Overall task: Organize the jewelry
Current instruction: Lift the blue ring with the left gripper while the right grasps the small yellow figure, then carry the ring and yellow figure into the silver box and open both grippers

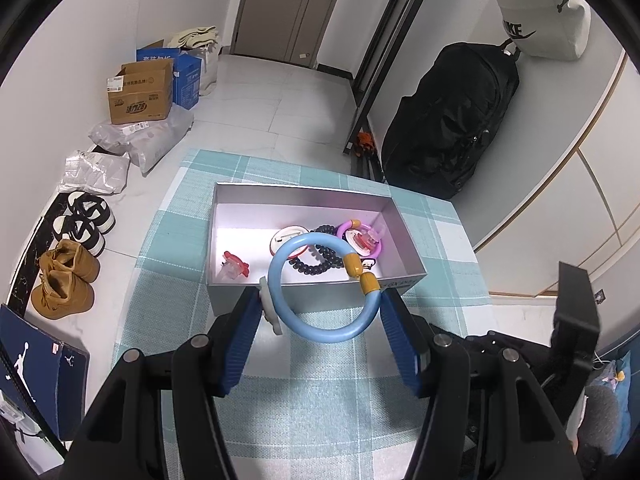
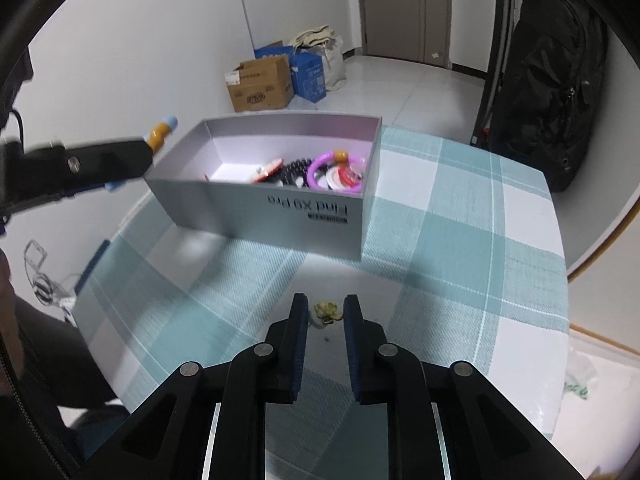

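Two grippers are in view over a table covered by a teal-and-white checked cloth. The left gripper, at lower centre of the left wrist view, holds a light blue ring with two mustard-yellow beads; both blue pads press on the ring's outer sides, and a white piece sits against the left pad. The ring hangs just in front of the near wall of an open grey box, at the centre of that view.

Box contents: a red-and-clear item lies alone at the left end; a black beaded coil, a white-and-red round piece and a purple ring are piled toward the right end, touching one another.

The right gripper, at lower centre of the right wrist view, has its jaws narrow, closed against a small pale yellow-green flower-shaped ornament resting on the cloth. Whether the ornament is lifted cannot be told. The box stands well apart from it, toward the upper centre of that view, with bare cloth between.

Surroundings in the left wrist view: cardboard boxes and plastic-wrapped parcels at upper left, shoes on the floor at left, a black backpack at upper right, a door at top centre.
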The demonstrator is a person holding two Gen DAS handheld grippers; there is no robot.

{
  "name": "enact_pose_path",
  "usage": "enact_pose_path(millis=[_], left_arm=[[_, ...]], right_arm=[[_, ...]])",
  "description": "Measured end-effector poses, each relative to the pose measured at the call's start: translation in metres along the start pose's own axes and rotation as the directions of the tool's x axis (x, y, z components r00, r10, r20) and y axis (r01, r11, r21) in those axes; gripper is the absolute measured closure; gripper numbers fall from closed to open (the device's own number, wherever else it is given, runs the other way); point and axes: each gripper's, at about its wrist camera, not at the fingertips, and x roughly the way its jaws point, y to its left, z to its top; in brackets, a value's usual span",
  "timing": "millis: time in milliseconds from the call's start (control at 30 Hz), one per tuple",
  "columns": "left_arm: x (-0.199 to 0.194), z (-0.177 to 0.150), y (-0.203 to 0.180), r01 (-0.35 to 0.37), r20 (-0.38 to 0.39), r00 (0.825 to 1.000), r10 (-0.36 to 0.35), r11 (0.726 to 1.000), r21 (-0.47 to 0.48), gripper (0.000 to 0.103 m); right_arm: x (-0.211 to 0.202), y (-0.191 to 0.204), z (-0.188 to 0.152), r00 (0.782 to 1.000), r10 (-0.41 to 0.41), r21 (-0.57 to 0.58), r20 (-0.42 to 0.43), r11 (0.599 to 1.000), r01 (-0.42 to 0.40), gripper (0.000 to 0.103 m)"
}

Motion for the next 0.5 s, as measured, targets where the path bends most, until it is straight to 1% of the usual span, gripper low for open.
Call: enact_pose_path(millis=[300,500], left_arm=[[0.004,0.004,0.001,0.0,0.0,1.0,0.0,1.0,-0.01,0.047],[0.004,0.009,-0.001,0.002,0.008,1.0,-0.002,1.0,-0.01,0.047]], right_arm=[[-0.014,-0.003,0.023,0.994,0.071,0.069,0.079,0.995,-0.077,0.086],[-0.02,0.0,0.036,0.99,0.09,0.092,0.107,0.991,-0.1,0.086]])
